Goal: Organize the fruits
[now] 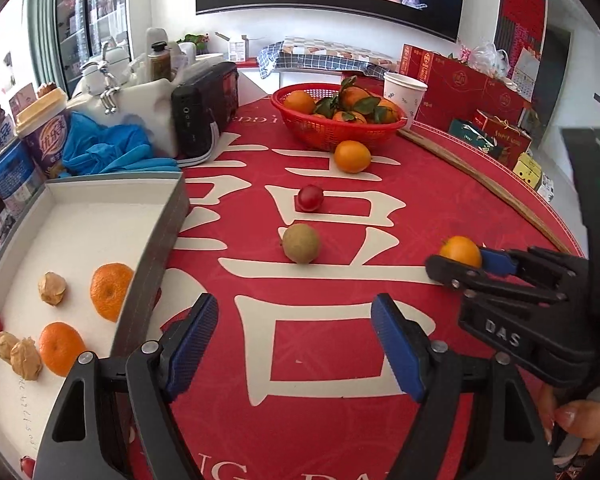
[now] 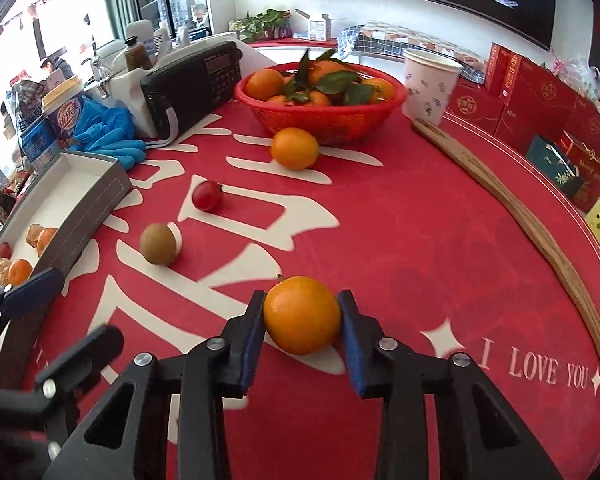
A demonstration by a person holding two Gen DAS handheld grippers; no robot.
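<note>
**Orange pinched on the red bench**

The small orange (image 2: 302, 314) sits on the red bench (image 2: 420, 240), low in the right wrist view. The right hand-held gripper (image 2: 302, 320) tips down and squeezes it, one blue pad on each side. At ten o'clock lies a brown fruit (image 2: 159, 245). The left hand-held gripper (image 1: 298, 344) tips down too, wide and holding nothing, with the white box (image 1: 158, 240) at its nine o'clock.

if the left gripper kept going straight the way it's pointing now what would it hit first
Probably just the red tablecloth. The left gripper tilts down at bare cloth, with empty, open jaws. The brown fruit lies further ahead on the same line, so a shallower path might reach it instead; depth is hard to judge here.
</note>
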